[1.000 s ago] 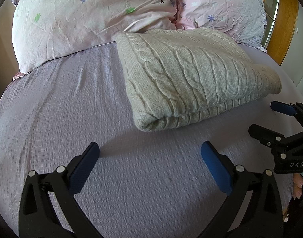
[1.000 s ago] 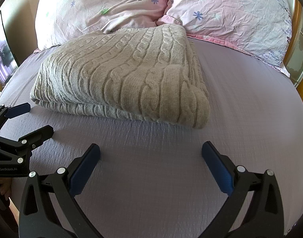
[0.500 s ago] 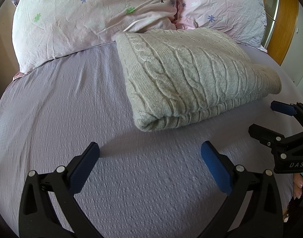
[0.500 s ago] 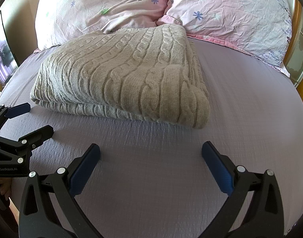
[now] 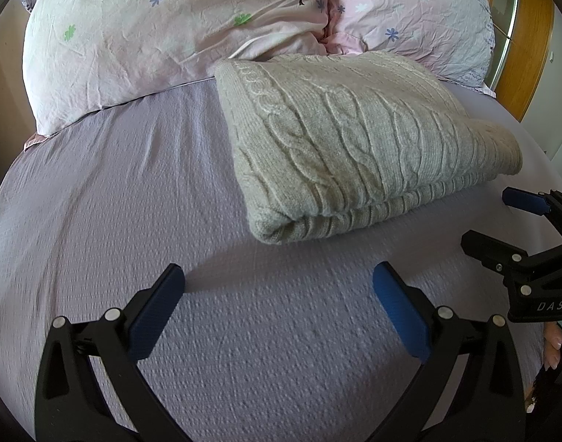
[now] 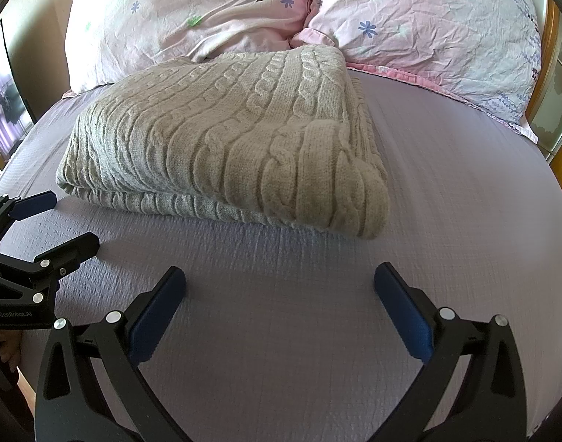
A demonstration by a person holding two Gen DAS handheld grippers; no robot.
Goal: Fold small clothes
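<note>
Cream cable-knit wool, folded into a thick rectangle — the sweater (image 5: 358, 140) lies on the lilac bedsheet (image 5: 133, 199), its far edge touching the two pink flowered pillows (image 5: 163, 29) at the head of the bed. Its near rounded fold faces both cameras, and ribbed layers show stacked along the lower edge.

The left tongs (image 5: 277, 287) hover just in front of the sweater's near-left corner, spread wide, blue pads (image 5: 154, 313) apart and holding nothing. The right tongs (image 6: 279, 287) hover in front of the sweater's near-right corner (image 6: 354, 206), also spread wide and empty. Neither touches the knit — a strip of bare sheet lies between each pair of fingertips and the fold.

Each wrist view catches the other tool off to the side of the sweater, jaws parted. A wooden headboard edge (image 5: 531, 37) shows beyond the pillows, on the sweater's right.
</note>
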